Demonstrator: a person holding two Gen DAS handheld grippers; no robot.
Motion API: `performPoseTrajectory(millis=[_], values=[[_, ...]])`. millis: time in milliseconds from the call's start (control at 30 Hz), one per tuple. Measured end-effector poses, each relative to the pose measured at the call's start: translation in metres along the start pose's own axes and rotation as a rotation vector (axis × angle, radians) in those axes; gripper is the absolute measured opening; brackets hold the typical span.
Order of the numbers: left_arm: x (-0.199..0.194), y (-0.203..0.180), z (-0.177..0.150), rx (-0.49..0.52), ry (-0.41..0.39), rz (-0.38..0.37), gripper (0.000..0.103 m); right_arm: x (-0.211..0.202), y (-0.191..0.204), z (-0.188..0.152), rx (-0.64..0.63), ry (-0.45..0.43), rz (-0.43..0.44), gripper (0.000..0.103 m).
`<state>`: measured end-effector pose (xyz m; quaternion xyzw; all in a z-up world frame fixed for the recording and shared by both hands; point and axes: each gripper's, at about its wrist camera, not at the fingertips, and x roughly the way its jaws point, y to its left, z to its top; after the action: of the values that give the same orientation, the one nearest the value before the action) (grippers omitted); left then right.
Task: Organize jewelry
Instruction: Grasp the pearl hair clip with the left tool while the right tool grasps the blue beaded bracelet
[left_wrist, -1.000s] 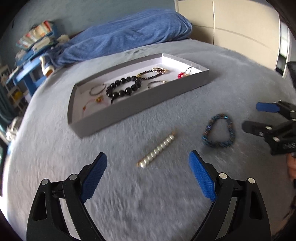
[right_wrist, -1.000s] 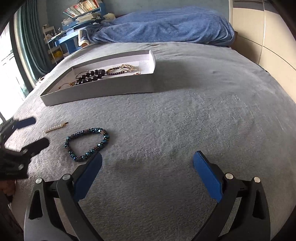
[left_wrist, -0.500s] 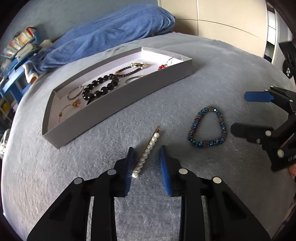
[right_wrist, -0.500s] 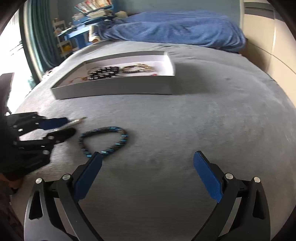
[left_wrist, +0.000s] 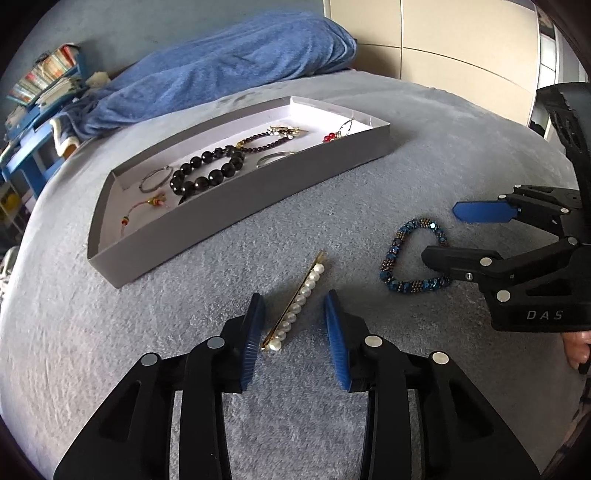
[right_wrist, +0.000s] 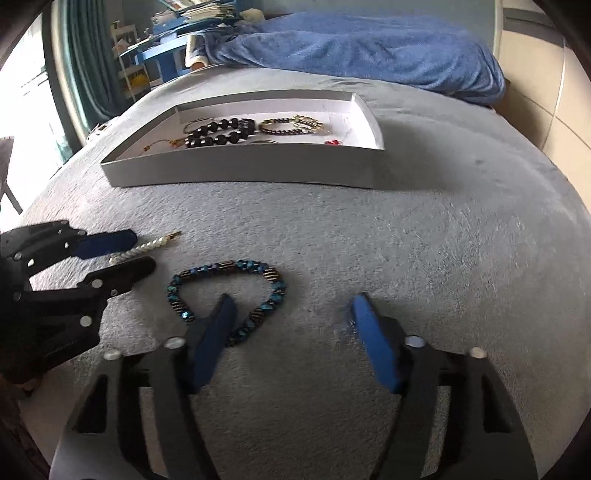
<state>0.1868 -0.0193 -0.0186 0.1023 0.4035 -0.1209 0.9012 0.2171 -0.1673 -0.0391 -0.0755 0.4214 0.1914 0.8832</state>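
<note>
**Tongs closing in on the last two loose pieces**

Tongs first: your left tongs (left_wrist: 291, 328) are straddling the pearl clip (left_wrist: 297, 301), and their jaws are opening again after nearly shutting around it half a second ago. The clip is lying loose on the bed (left_wrist: 332, 424) between the pads, touching the left one at most, so you are not pinching it yet. A second ago those jaws were standing wide and well short of the clip; you have been bringing them down over its near end.

Your right tongs (right_wrist: 291, 332) are closing from full spread. One finger is now sitting inside the loop of the blue bracelet (right_wrist: 229, 291), the other outside it on bare bed, with one side of the loop between them. Nothing is gripped yet. A second ago the bracelet was lying off to their left.

Both pieces are resting on the bed, near the grey tray (left_wrist: 236, 210), which is already holding the other jewelry. You are likely setting up two pickups; the left one probably needs another squeeze.
</note>
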Motion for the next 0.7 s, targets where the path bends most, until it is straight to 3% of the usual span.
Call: performPoseTrajectory(millis=[67, 133, 233, 500, 700], values=[[-0.001, 0.000, 0.000, -0.001, -0.003, 0.014, 0.042, -0.002, 0.004, -0.002, -0.023, -0.009, 0.008, 0.035], [-0.002, 0.001, -0.001, -0.006, -0.007, 0.027, 0.050, -0.005, 0.006, -0.004, -0.031, -0.016, 0.016, 0.024], [-0.001, 0.004, 0.001, -0.015, 0.001, 0.017, 0.050, -0.008, 0.001, -0.006, 0.000, -0.027, 0.033, 0.008], [0.011, 0.011, 0.010, -0.042, 0.033, -0.019, 0.050, -0.014, -0.019, -0.010, 0.110, -0.050, 0.039, 0.007], [0.006, 0.008, 0.006, -0.047, 0.013, -0.037, 0.016, -0.016, -0.028, -0.013, 0.155, -0.058, 0.051, 0.007]])
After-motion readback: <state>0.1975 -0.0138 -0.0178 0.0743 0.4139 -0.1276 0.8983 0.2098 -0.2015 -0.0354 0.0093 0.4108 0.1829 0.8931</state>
